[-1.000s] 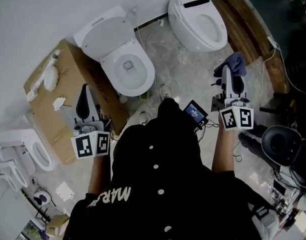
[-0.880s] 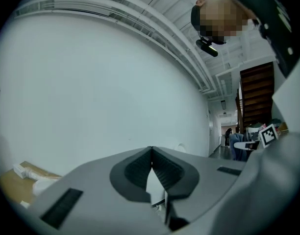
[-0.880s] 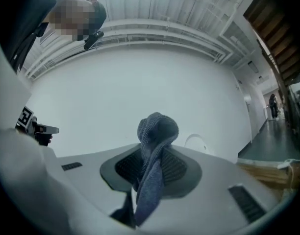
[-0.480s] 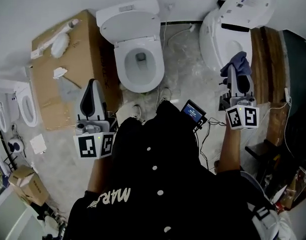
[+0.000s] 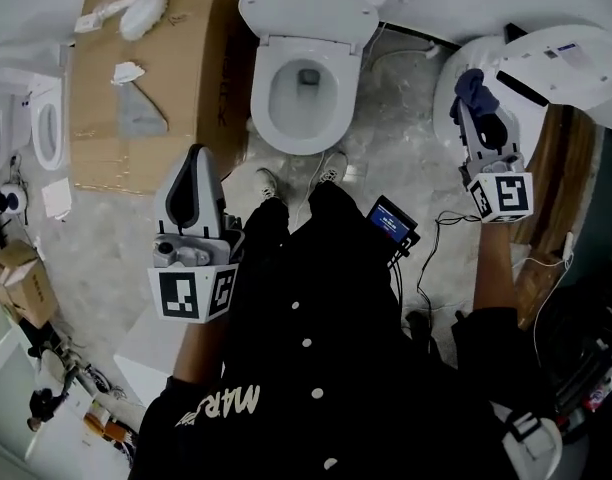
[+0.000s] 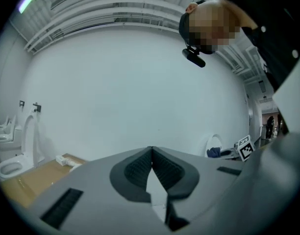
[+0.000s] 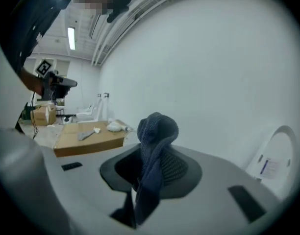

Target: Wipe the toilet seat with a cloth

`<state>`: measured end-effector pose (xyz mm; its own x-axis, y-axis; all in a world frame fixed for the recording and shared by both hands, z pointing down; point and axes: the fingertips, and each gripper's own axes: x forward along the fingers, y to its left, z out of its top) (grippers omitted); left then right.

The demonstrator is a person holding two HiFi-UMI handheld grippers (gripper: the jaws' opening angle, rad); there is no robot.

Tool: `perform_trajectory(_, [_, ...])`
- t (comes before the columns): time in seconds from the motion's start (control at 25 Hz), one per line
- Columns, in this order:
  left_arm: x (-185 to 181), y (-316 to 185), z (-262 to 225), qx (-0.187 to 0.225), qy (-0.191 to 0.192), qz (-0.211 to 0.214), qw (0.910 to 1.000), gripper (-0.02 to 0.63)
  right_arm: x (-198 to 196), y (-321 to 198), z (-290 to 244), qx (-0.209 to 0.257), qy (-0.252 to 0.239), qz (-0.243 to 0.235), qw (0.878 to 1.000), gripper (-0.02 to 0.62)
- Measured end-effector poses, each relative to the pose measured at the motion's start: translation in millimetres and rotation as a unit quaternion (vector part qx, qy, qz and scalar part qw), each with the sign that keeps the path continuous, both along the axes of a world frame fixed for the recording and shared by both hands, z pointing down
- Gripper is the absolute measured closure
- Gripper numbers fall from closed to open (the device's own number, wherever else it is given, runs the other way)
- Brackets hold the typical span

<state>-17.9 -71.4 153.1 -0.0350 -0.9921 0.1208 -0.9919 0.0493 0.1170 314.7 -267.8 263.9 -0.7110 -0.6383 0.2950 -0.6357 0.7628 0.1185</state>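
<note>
Two grippers are hovering low in front of the person. Far left, a cardboard sheet [image 5: 136,98] is lying flat on the floor against the wall. The left gripper [image 5: 193,158] is hanging just near of it, jaws pressed together on nothing. The middle toilet [image 5: 311,8] is standing at the far wall, lid up, its seat [image 5: 269,118] well apart from both grippers. On the right, the right gripper [image 5: 468,108] is clamping a dark blue cloth [image 5: 473,86], which is bunching up past the jaw tips over a second toilet [image 5: 561,58].
</note>
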Motion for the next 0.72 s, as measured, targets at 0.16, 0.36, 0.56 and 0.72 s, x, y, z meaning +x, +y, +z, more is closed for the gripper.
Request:
perform_trajectory(0.16, [-10,5,18,-0.021,-0.008,-0.018,0.9996,0.597,-43,-21,70,-0.027,0.057,-0.071,0.995,0.506])
perform_trajectory(0.36, [-12,4,52,-0.038,0.001,-0.032,0.9988,0.597,-103,-30,147,-0.013,0.130,-0.160,0.978,0.506])
perform_trajectory(0.56, [-6,-4,89,-0.051,0.004,-0.022,0.9984,0.597,-156,-25,224,0.017,0.215,-0.244,0.946,0.506])
perform_trajectory(0.72, [-4,-11,118,-0.057,0.016,-0.022,0.9980,0.597,-187,-23,273,0.038,0.263,-0.299,0.917,0.506])
